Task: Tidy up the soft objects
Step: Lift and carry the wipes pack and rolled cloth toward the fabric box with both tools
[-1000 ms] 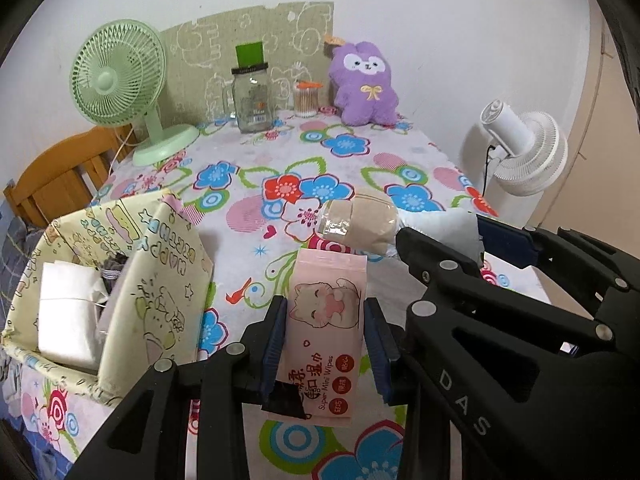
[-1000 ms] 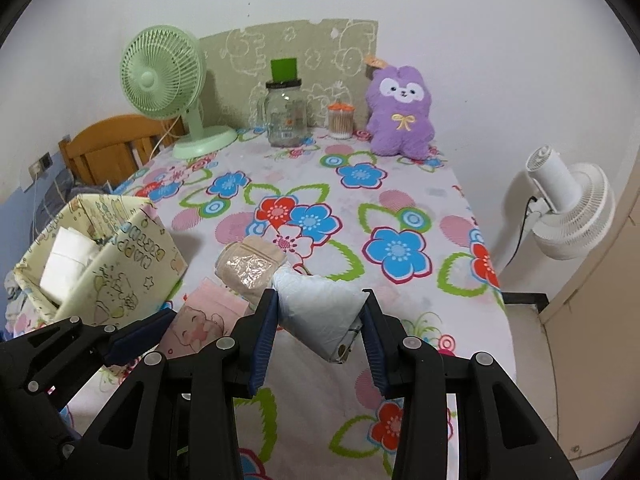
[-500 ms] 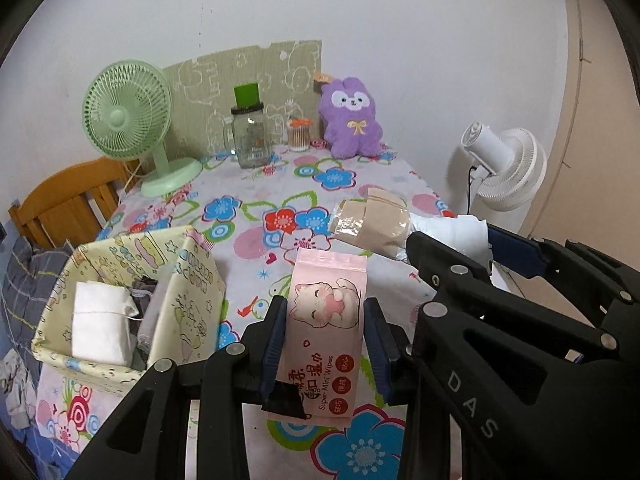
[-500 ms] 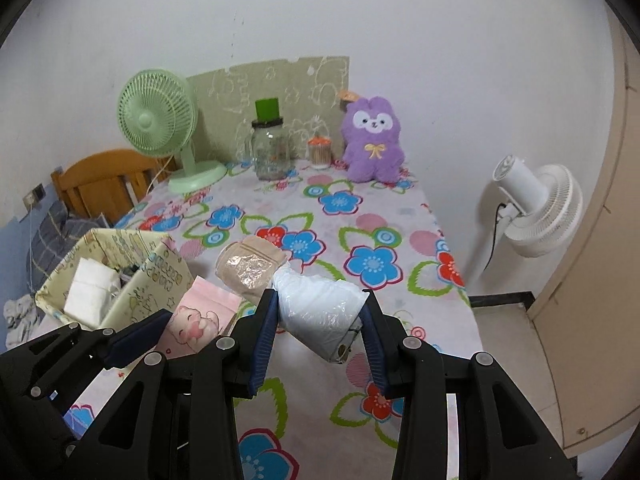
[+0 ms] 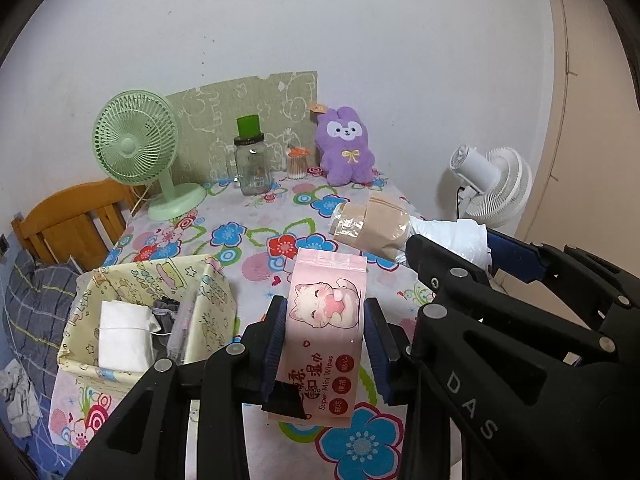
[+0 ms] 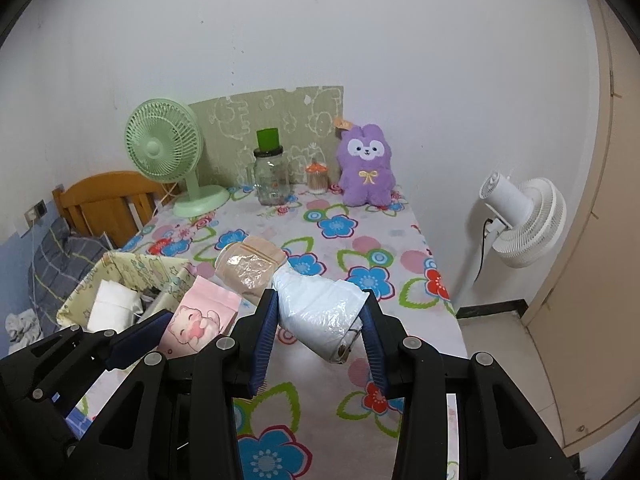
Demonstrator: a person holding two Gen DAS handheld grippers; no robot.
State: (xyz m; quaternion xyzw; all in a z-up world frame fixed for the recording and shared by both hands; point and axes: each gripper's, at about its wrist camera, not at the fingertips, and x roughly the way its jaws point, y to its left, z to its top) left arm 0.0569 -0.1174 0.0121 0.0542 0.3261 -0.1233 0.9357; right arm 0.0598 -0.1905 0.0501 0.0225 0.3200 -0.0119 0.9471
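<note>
Left hand-held gripper (image 5: 324, 340) pinching the pink wipes pack (image 5: 326, 328) by its sides, held upright above the desk (image 5: 256, 224). Right hand-held gripper (image 6: 320, 332) clamped on the white plastic-wrapped roll (image 6: 320, 308), with the beige wrapped bundle (image 6: 250, 266) apparently attached at its far end, though that join could not be told for certain. Both loads lifted higher off the desk than a second before, with more of the desk and wall showing beneath and behind them. Fabric storage box (image 5: 212, 292) just left of the wipes pack, already holding a white folded item (image 5: 124, 332). Probably the carry phase, with both soft things due for that box. Purple plush (image 5: 346, 148) far behind the box, untouched.
</note>
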